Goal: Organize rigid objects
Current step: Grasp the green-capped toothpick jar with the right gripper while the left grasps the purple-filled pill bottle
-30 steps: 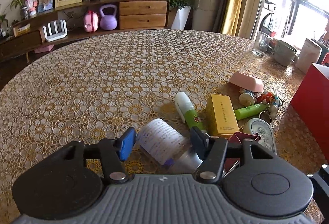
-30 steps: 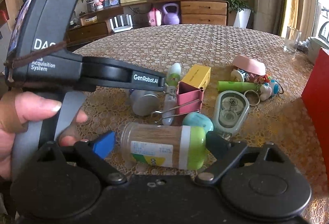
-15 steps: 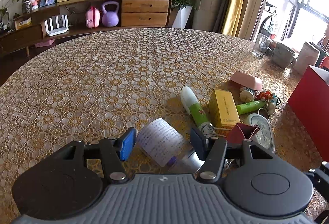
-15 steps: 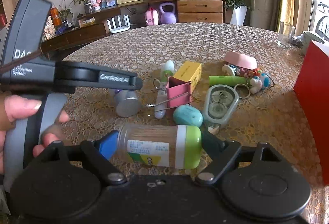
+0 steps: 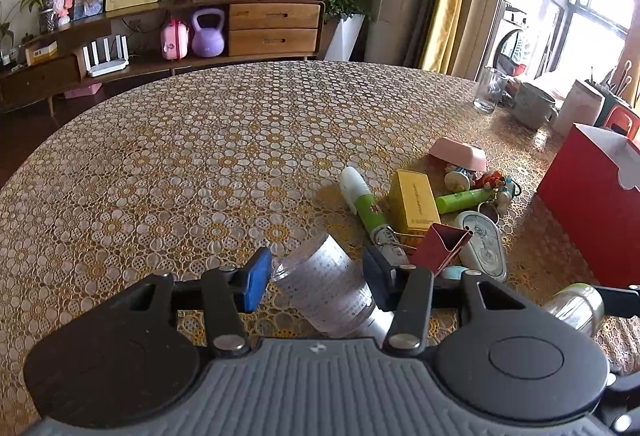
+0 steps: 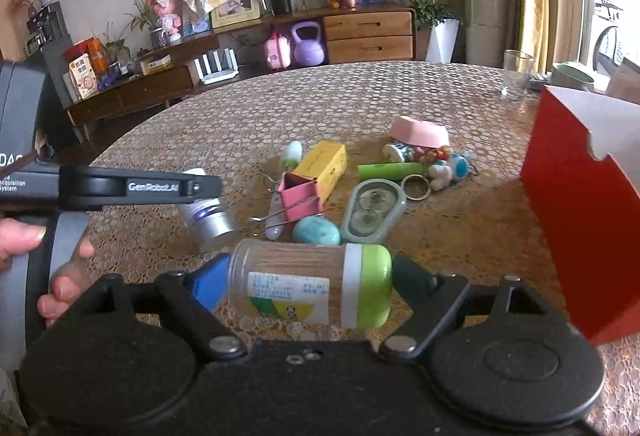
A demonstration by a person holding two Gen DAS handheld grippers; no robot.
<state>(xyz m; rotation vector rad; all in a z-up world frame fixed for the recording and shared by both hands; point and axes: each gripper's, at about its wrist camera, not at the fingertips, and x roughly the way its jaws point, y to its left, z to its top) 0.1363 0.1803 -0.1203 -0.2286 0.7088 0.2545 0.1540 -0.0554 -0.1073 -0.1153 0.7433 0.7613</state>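
Right gripper [image 6: 310,286] pinches a toothpick jar [image 6: 308,286] end to end – blue pad on the clear base, black pad on the green lid – jar lying crosswise above the table [image 6: 460,203].

Left gripper [image 5: 316,278]: jaws have just been closing on a clear bottle with printed label and silver cap [image 5: 326,286]; both pads meet its sides, bottle tilted, cap toward the camera.

Past the grippers, loose items lie on the lace-patterned cloth: teal oval case [image 6: 316,230], pink binder clip [image 6: 300,195], oval grey-green case [image 6: 372,213], key ring [image 6: 416,187]. Farther – white-and-green tube [image 5: 362,197], yellow box [image 5: 414,201], green stick [image 6: 390,171], small toys [image 6: 444,159], overturned pink bowl [image 6: 420,131].

Red box [image 6: 576,215] stands open-topped at right. Glass tumbler [image 6: 516,73] near the far edge.
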